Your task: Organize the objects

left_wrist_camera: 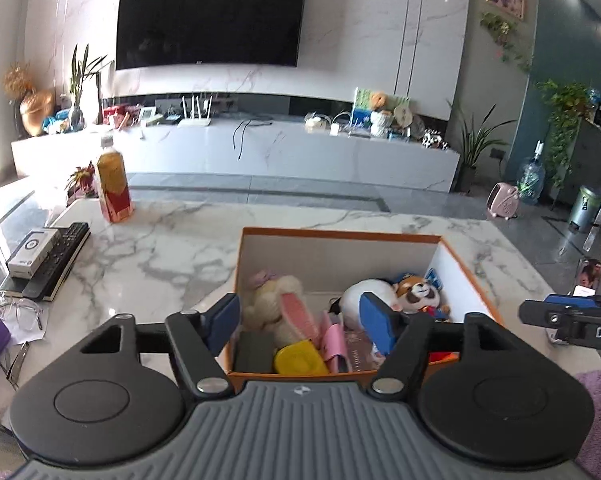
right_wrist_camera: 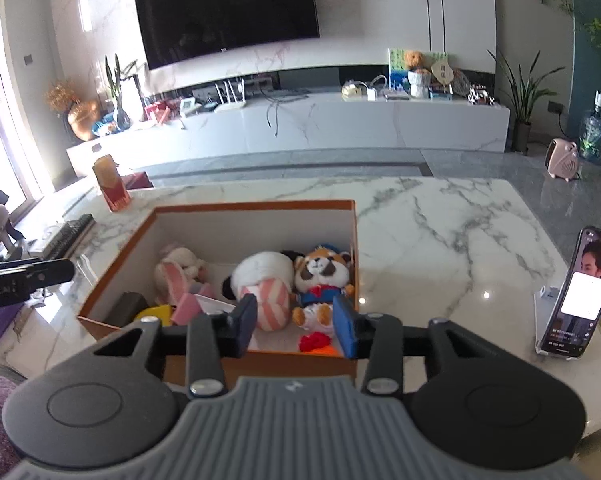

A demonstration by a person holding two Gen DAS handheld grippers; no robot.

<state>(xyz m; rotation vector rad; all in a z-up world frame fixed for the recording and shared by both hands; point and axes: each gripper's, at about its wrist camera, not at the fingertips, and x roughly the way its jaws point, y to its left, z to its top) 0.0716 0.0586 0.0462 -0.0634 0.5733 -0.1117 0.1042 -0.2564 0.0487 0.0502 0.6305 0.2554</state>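
An orange box (left_wrist_camera: 340,235) with a white inside stands on the marble table (left_wrist_camera: 160,248). In it lie a cream rabbit plush (left_wrist_camera: 276,300), a white plush (left_wrist_camera: 364,292), a red panda plush (left_wrist_camera: 416,292), a yellow object (left_wrist_camera: 300,360), a dark block (left_wrist_camera: 254,350) and pink items. My left gripper (left_wrist_camera: 300,316) hovers open over the box's near left corner, nothing between its pads. In the right wrist view my right gripper (right_wrist_camera: 294,320) stands open above the near wall of the box (right_wrist_camera: 252,205), in front of a pink striped piece (right_wrist_camera: 270,300) and the red panda plush (right_wrist_camera: 320,276). It holds nothing.
A tea bottle (left_wrist_camera: 112,184) stands at the table's far left. A remote control (left_wrist_camera: 60,256), a small white box (left_wrist_camera: 32,256) and glasses (left_wrist_camera: 20,312) lie at the left edge. A phone on a stand (right_wrist_camera: 576,292) is at the right. Bare marble lies beyond the box.
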